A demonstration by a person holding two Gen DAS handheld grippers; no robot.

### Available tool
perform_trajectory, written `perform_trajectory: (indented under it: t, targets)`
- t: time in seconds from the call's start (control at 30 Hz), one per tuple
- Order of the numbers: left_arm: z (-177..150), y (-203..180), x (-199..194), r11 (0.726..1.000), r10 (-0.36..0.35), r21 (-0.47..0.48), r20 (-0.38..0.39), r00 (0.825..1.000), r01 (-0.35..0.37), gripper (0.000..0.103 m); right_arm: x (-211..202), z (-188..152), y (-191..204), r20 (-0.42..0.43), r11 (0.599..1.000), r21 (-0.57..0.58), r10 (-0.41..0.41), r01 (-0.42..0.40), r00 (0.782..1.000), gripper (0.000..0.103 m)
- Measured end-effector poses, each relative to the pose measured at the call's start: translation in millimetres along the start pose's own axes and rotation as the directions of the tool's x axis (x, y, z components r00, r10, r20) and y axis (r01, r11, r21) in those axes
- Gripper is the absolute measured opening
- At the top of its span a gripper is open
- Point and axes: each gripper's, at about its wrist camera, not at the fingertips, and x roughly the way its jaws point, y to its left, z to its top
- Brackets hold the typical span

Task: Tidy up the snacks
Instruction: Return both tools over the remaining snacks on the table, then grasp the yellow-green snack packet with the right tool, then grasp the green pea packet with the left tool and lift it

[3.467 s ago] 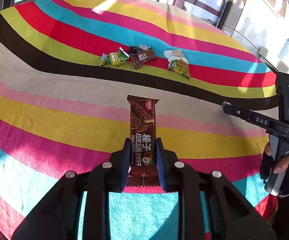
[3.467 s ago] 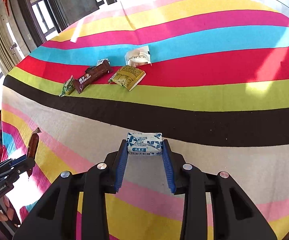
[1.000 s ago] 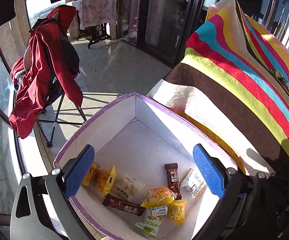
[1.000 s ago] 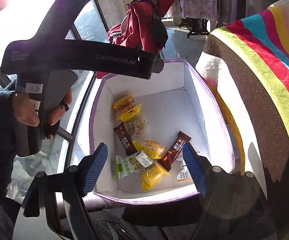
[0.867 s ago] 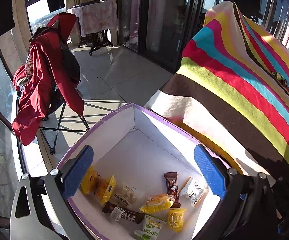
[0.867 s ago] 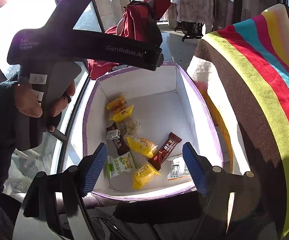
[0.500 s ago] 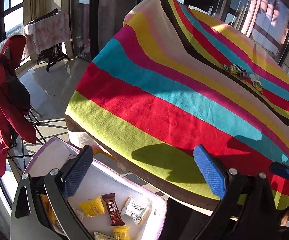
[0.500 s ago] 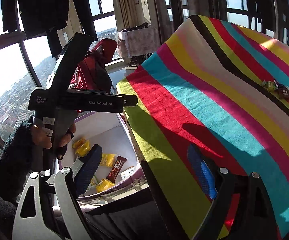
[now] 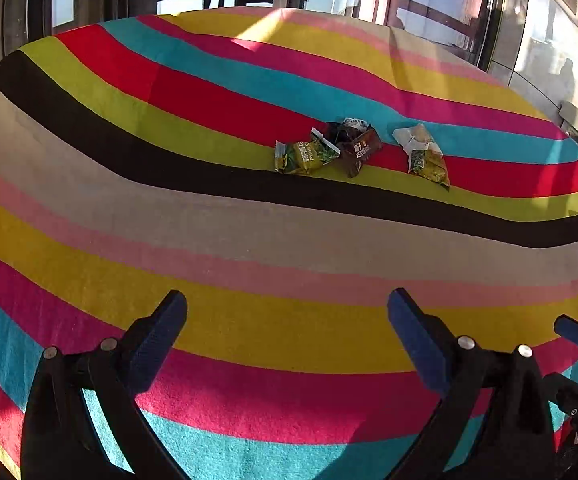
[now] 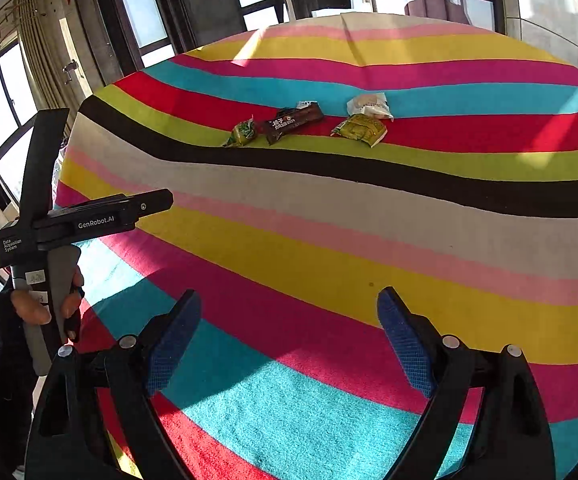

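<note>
A: Waiting ahead of both tongs, well beyond their tips, are the last snacks: a green packet [image 9: 303, 156], a brown chocolate bar [image 9: 357, 147], a white-wrapped bun [image 9: 411, 136] and an olive-yellow packet [image 9: 429, 166], clustered on the striped cloth [image 9: 249, 240].

B: And the tongs?

A: The left gripper [image 9: 287, 330] and right gripper [image 10: 289, 330] both stand spread wide, nothing between them.

B: Best approach?

A: Probably one packet per side, taking the outer ones first so neighbours don't drag.

B: Any writing?

A: "GenRobot.AI" and "Data Acquisition System" on the left handle [image 10: 89, 222]; the wrapper print is too small to read.
</note>
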Motion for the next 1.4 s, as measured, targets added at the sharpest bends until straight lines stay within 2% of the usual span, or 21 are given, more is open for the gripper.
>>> perform_trajectory:
  t: [0.1,0.17,0.27,0.37,0.53,0.6,0.7,0.77,0.8,0.87,0.9,1.03,1.1,1.2,1.4]
  targets:
    - [20,1,22,0.999,-0.018,-0.031,-0.004,1.0,0.018,0.1,21,25,-21,0.008,0.999,0.016,-0.04,0.04,0.999,0.087]
    - [25,6,29,0.997,-0.036,-0.064,-0.014,0.999,0.035,0.1,41,44,-33,-0.021,0.998,0.03,-0.051,0.051,0.998,0.087]
    - [24,13,35,0.993,-0.054,-0.104,-0.036,0.998,0.05,0.1,68,69,-55,-0.072,0.987,0.144,-0.053,0.063,0.996,0.087]
    - [21,25,36,0.982,-0.079,-0.173,-0.019,0.997,0.074,0.1,86,88,-62,-0.062,0.961,0.265,-0.068,0.083,0.996,0.086]
    - [20,32,34,0.973,-0.103,-0.209,-0.002,0.995,0.1,0.1,126,121,-54,-0.069,0.905,0.382,-0.175,0.188,0.982,0.086]
    - [18,34,32,0.97,-0.124,-0.208,0.005,0.992,0.122,0.1,140,133,-48,-0.086,0.884,0.394,-0.236,0.25,0.968,0.085]
    - [18,35,32,0.968,-0.134,-0.215,0.01,0.991,0.133,0.1,159,148,-40,-0.127,0.853,0.385,-0.331,0.354,0.935,0.086]
    - [18,35,32,0.966,-0.139,-0.219,0.015,0.99,0.139,0.1,169,154,-32,-0.146,0.845,0.329,-0.396,0.422,0.907,0.083]
    - [17,36,32,0.965,-0.142,-0.221,0.016,0.99,0.142,0.1,174,154,-26,-0.145,0.851,0.268,-0.429,0.453,0.892,0.075]
    - [17,38,31,0.963,-0.149,-0.225,0.02,0.989,0.149,0.1,169,151,-17,-0.109,0.893,0.184,-0.396,0.41,0.912,0.049]
    - [17,38,31,0.962,-0.15,-0.227,0.021,0.988,0.151,0.1,162,146,-15,-0.101,0.909,0.149,-0.377,0.388,0.921,0.044]
    - [17,38,31,0.963,-0.15,-0.225,0.02,0.988,0.151,0.101,104,108,-23,0.018,0.974,0.07,-0.218,0.216,0.976,0.042]
    - [17,38,30,0.965,-0.146,-0.22,0.015,0.989,0.146,0.101,81,85,-35,0.042,0.992,0.055,-0.119,0.117,0.992,0.042]
    - [17,37,30,0.966,-0.142,-0.215,0.012,0.99,0.141,0.101,60,64,-53,0.036,0.993,0.082,-0.091,0.088,0.995,0.042]
    - [21,36,34,0.966,-0.147,-0.215,-0.008,0.989,0.142,0.101,51,58,-65,0.042,0.989,0.135,-0.071,0.064,0.997,0.042]
